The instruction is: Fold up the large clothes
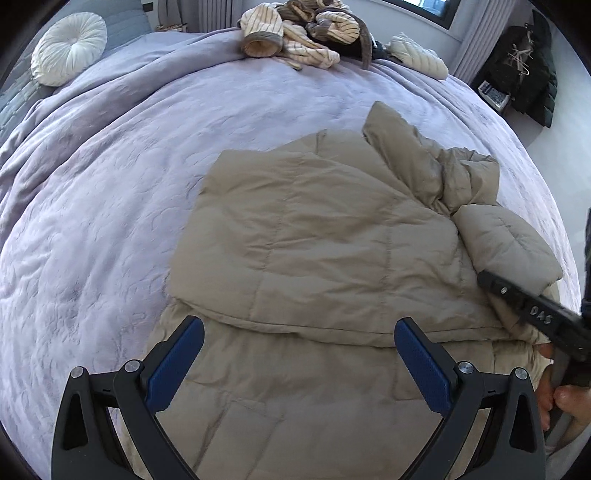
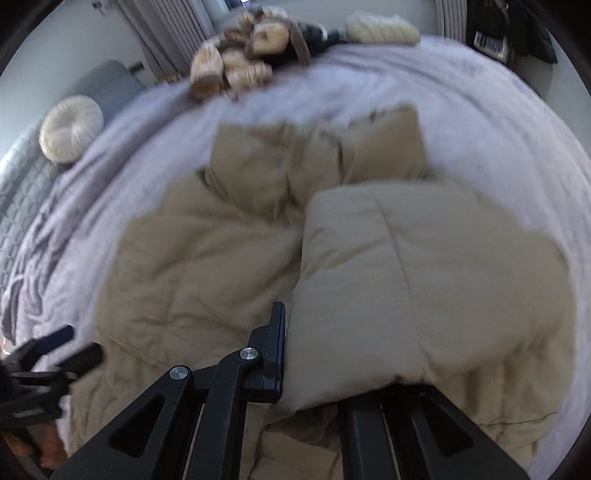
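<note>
A beige puffer jacket (image 1: 314,240) (image 2: 192,266) lies partly folded on a lavender bedspread (image 1: 110,184) (image 2: 498,129). My left gripper (image 1: 299,328) hovers open over the jacket's lower part, its blue pads (image 1: 177,365) wide apart with nothing between them. It shows blurred at the left edge of the right wrist view (image 2: 62,350). My right gripper (image 2: 295,325) is shut on the jacket's puffy sleeve (image 2: 424,277) (image 1: 509,243), which drapes over its right finger and hides it. In the left wrist view that right gripper (image 1: 495,284) reaches in from the right, under the sleeve's cuff end.
A heap of striped clothes (image 1: 295,33) (image 2: 240,62) and a white quilted piece (image 1: 417,53) lie at the bed's far side. A round white cushion (image 1: 70,51) (image 2: 70,129) sits at the far left. Dark coats (image 1: 524,70) hang beyond the right edge. A person's hand (image 1: 561,402) grips the right handle.
</note>
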